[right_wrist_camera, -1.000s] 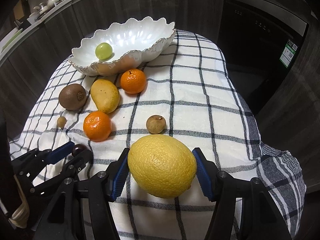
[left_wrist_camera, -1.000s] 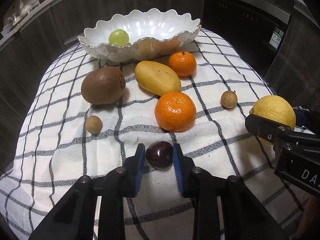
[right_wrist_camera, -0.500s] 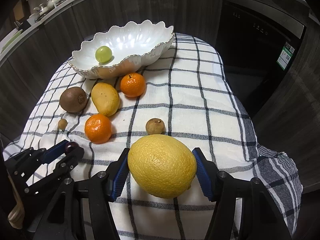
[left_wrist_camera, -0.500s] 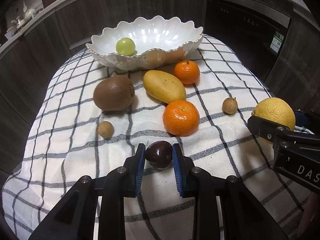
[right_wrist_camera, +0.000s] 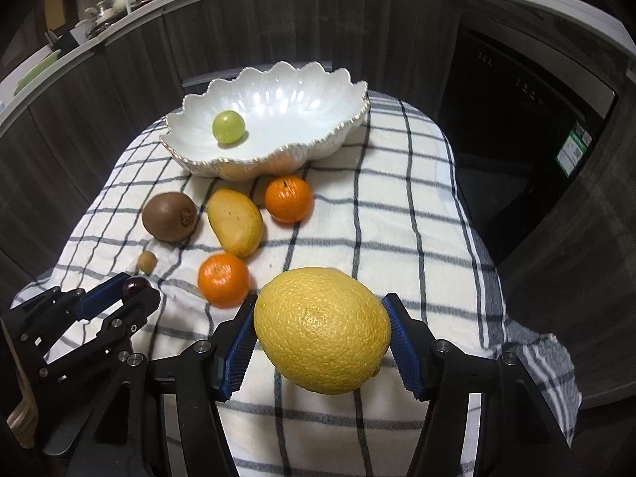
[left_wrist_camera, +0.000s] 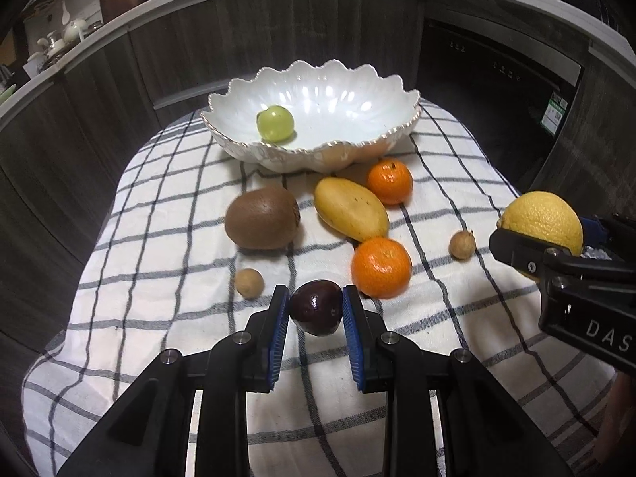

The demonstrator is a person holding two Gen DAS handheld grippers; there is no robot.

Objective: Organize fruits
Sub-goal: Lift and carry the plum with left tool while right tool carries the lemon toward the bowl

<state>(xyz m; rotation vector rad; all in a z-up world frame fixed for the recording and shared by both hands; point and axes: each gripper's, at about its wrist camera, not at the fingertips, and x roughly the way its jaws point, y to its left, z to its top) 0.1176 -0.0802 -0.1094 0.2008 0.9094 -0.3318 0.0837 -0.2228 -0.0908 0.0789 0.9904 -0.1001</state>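
My left gripper (left_wrist_camera: 316, 308) is shut on a dark purple plum (left_wrist_camera: 317, 307) and holds it above the checked cloth (left_wrist_camera: 167, 246). My right gripper (right_wrist_camera: 322, 328) is shut on a large yellow lemon (right_wrist_camera: 322, 330), lifted off the cloth; the lemon also shows at the right of the left wrist view (left_wrist_camera: 542, 220). A white scalloped bowl (left_wrist_camera: 357, 91) at the far end holds one green grape (left_wrist_camera: 275, 123). On the cloth lie a kiwi (left_wrist_camera: 262, 218), a yellow mango (left_wrist_camera: 350, 208), two mandarins (left_wrist_camera: 381, 272) (left_wrist_camera: 390, 181) and two small brown longans (left_wrist_camera: 249, 283) (left_wrist_camera: 462, 244).
The cloth-covered table drops off on all sides. Dark wood cabinets (right_wrist_camera: 119, 79) curve behind it, and a black appliance front (right_wrist_camera: 516, 127) stands at the right. A counter with kitchenware (left_wrist_camera: 51, 47) runs along the back left.
Both grippers have risen and pulled back with their fruit, so the bowl and table look smaller and farther. The plum and lemon stay gripped. The loose fruit has not moved.
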